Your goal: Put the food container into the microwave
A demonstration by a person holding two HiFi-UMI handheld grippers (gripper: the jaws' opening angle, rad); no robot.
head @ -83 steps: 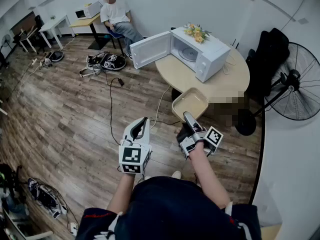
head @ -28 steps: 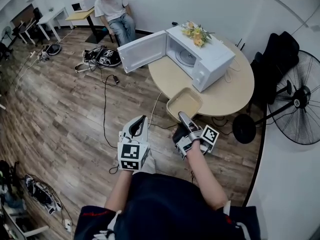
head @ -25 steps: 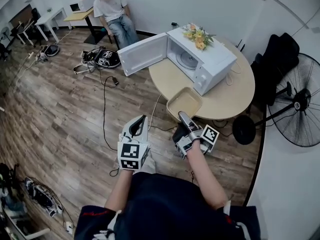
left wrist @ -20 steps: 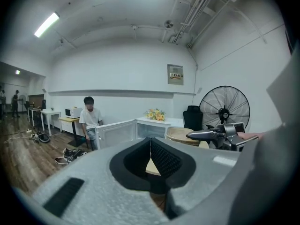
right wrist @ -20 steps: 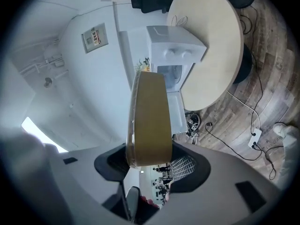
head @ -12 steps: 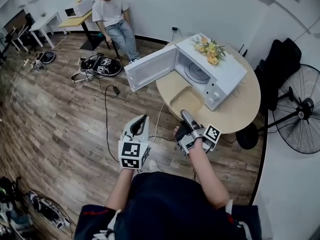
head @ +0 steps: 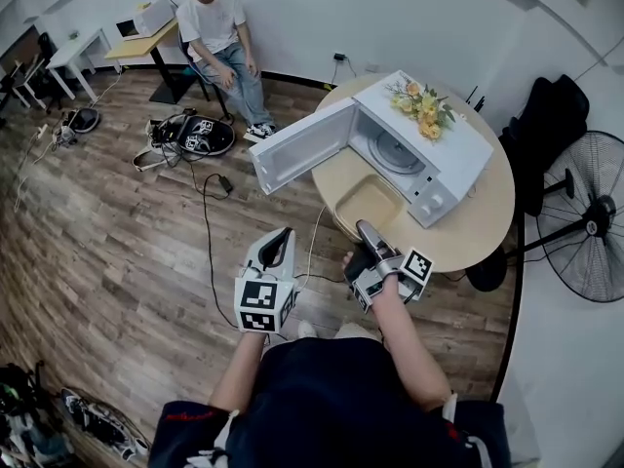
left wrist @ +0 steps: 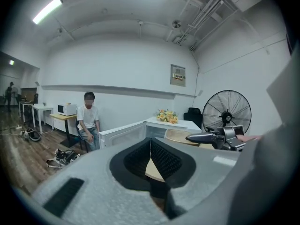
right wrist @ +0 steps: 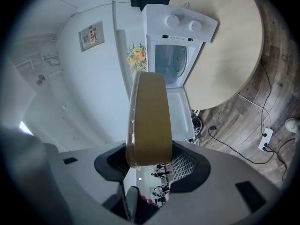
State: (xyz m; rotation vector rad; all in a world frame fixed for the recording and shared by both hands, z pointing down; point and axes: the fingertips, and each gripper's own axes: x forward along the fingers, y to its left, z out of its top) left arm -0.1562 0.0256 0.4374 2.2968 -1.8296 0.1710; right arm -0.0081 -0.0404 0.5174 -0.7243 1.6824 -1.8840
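Pinched at one wall by the right gripper (head: 363, 230), the food container (head: 369, 203) should enter the microwave (head: 429, 159) ahead level; the left gripper (head: 280, 240) has its jaws seemingly pressed together.

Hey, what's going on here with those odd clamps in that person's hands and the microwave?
A person holds a two-jaw gripper in each hand. The right gripper is clamped on the rim of a shallow, rectangular beige food container, held out in front of the white microwave on the round wooden table. The microwave's door is wide open, and the container is not inside yet. The left gripper is shut and empty.
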